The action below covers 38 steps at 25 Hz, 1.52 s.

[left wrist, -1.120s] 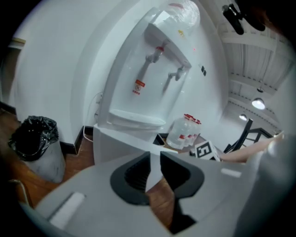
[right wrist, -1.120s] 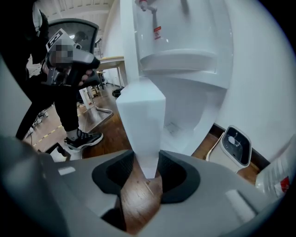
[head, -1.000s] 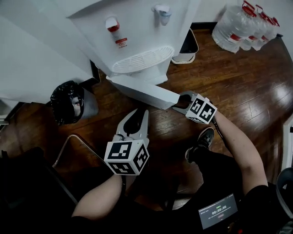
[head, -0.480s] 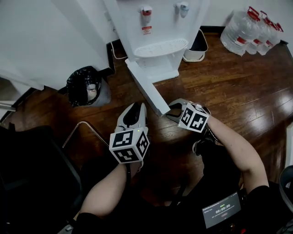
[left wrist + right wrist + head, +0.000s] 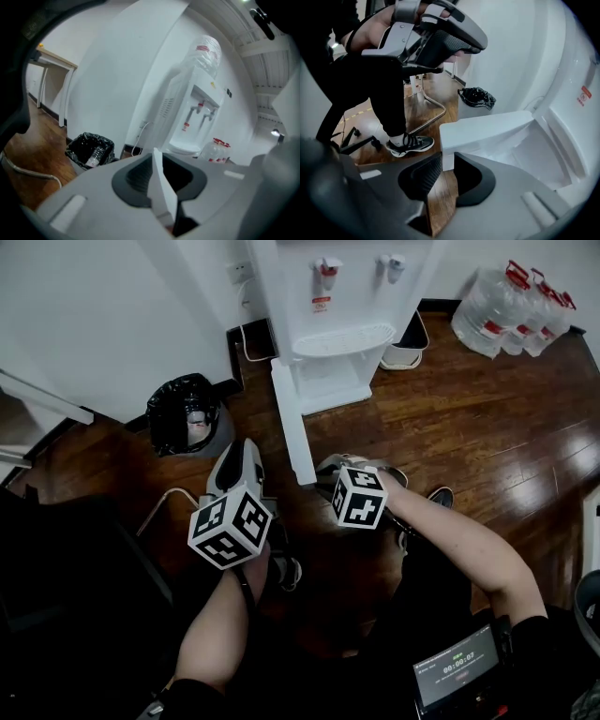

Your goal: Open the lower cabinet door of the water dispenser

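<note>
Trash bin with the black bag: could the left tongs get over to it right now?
Probably yes. Only wood floor lies between the left tongs and the trash bin, and the open cabinet door stands on their other side, out of the way.

White lower cabinet door [image 5: 292,427] stands swung open from water dispenser [image 5: 342,329].

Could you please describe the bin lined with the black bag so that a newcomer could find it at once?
Find the tall white water dispenser against the white wall. Left of it in the head view, on the brown wooden floor, stands a small grey bin lined with a crinkled black plastic bag. The rectangular bin on the dispenser's other side has a cream rim instead.
</note>
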Each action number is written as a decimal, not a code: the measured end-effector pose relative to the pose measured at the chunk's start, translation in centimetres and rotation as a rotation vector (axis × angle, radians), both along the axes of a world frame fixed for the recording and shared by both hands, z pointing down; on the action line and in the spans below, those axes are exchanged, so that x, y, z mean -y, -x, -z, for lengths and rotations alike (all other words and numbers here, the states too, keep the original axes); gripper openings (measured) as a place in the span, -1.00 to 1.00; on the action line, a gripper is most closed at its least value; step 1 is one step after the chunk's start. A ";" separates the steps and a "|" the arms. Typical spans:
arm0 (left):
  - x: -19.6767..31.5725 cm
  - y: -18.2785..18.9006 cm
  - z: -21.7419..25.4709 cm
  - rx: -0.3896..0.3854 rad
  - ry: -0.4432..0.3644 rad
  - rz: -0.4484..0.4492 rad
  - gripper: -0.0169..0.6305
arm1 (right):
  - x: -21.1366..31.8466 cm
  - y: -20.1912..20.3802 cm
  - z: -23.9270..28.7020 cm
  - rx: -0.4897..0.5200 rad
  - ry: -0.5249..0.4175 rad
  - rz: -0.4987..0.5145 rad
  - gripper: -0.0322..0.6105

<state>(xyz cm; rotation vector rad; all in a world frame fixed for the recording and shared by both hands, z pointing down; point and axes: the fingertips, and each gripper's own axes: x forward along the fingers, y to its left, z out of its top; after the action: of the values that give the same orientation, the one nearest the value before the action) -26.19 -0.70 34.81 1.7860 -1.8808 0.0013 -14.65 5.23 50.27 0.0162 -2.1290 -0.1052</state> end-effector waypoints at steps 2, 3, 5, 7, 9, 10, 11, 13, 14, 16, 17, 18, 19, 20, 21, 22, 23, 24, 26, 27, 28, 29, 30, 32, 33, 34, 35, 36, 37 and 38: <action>-0.4 -0.5 -0.3 0.041 0.009 -0.045 -0.67 | -0.2 1.1 0.1 0.041 0.039 -0.042 -0.64; -0.8 -1.2 -1.0 0.063 0.027 -0.084 -0.67 | -0.3 1.7 0.1 0.061 0.048 -0.054 -0.64; -1.9 -3.4 -3.2 0.096 0.096 -0.180 -0.58 | -0.4 2.9 0.2 0.088 0.027 -0.042 -0.64; -3.1 -5.3 -5.5 0.127 0.169 -0.251 -0.48 | -0.7 3.8 0.2 0.093 -0.018 -0.010 -0.65; -3.4 -5.9 -6.9 0.218 0.195 -0.287 -0.43 | -1.1 4.2 0.1 0.086 -0.046 0.009 -0.64; -3.3 -5.8 -7.2 0.267 0.193 -0.294 -0.40 | -1.1 4.1 0.2 0.079 -0.053 0.010 -0.65; -3.0 -5.5 -7.3 0.294 0.188 -0.295 -0.39 | -1.0 3.9 0.4 0.071 -0.058 0.003 -0.68; -2.6 -5.1 -7.4 0.273 0.192 -0.286 -0.37 | -0.2 2.7 1.5 0.058 -0.053 -0.043 -0.73; -2.5 -5.2 -7.6 0.253 0.200 -0.283 -0.35 | 0.4 1.7 2.4 0.059 -0.043 -0.087 -0.74; -2.5 -5.8 -8.0 0.244 0.213 -0.295 -0.30 | 2.5 -1.1 5.2 0.101 -0.005 -0.247 -0.74; -2.6 -6.3 -8.2 0.261 0.214 -0.307 -0.28 | 3.7 -2.8 7.0 0.156 0.030 -0.375 -0.74; -2.7 -6.5 -8.7 0.293 0.212 -0.319 -0.26 | 4.9 -4.4 9.1 0.237 0.079 -0.530 -0.74; -2.7 -6.6 -9.2 0.334 0.209 -0.330 -0.26 | 5.8 -5.8 11.3 0.334 0.131 -0.689 -0.76; -2.8 -6.7 -9.9 0.370 0.208 -0.340 -0.26 | 6.4 -6.9 13.2 0.428 0.169 -0.825 -0.82; -2.9 -6.6 -10.5 0.395 0.211 -0.347 -0.26 | 6.5 -7.7 14.6 0.503 0.185 -0.924 -0.82; -3.1 -6.6 -11.1 0.410 0.219 -0.350 -0.26 | 6.4 -8.2 15.5 0.558 0.185 -0.990 -0.82; -3.3 -6.5 -11.5 0.417 0.228 -0.350 -0.26 | 6.1 -8.6 15.9 0.601 0.184 -1.036 -0.82; -3.3 -6.5 -11.9 0.419 0.232 -0.349 -0.24 | 5.9 -8.7 16.1 0.643 0.194 -1.069 -0.82; -3.1 -6.8 -12.0 0.430 0.231 -0.353 -0.22 | 5.6 -8.7 16.0 0.729 0.239 -1.108 -0.82; -3.0 -6.8 -12.0 0.438 0.233 -0.355 -0.22 | 5.6 -8.9 15.8 0.760 0.249 -1.115 -0.82; -3.0 -6.7 -12.0 0.444 0.238 -0.352 -0.22 | 5.7 -9.2 15.2 0.775 0.244 -1.117 -0.82; -3.1 -6.5 -11.9 0.447 0.244 -0.346 -0.22 | 5.8 -9.6 14.4 0.771 0.235 -1.117 -0.83; -3.1 -6.2 -11.8 0.444 0.247 -0.339 -0.22 | 6.0 -10.1 13.3 0.754 0.238 -1.118 -0.83; -3.0 -5.5 -11.3 0.425 0.248 -0.318 -0.22 | 6.7 -10.5 11.4 0.727 0.300 -1.117 -0.83; -3.0 -4.9 -11.1 0.415 0.257 -0.302 -0.25 | 7.2 -10.5 11.1 0.733 0.337 -1.114 -0.83; -3.1 -4.0 -11.1 0.408 0.273 -0.281 -0.29 | 7.7 -10.5 11.1 0.746 0.361 -1.111 -0.84; -3.2 -2.9 -11.2 0.402 0.291 -0.255 -0.32 | 8.1 -10.5 11.3 0.758 0.369 -1.107 -0.85; -3.3 -1.8 -11.2 0.397 0.305 -0.225 -0.35 | 8.4 -10.5 11.5 0.765 0.366 -1.105 -0.85; -3.2 -0.7 -11.2 0.393 0.316 -0.196 -0.37 | 8.6 -10.6 11.7 0.768 0.361 -1.106 -0.85; -3.0 0.1 -11.2 0.392 0.323 -0.170 -0.36 | 8.6 -10.7 11.7 0.771 0.359 -1.109 -0.85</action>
<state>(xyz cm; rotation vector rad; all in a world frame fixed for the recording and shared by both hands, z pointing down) -26.29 2.33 45.99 1.7998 -1.8415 0.7232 -3.95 -3.41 38.54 1.1542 -2.5213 1.0765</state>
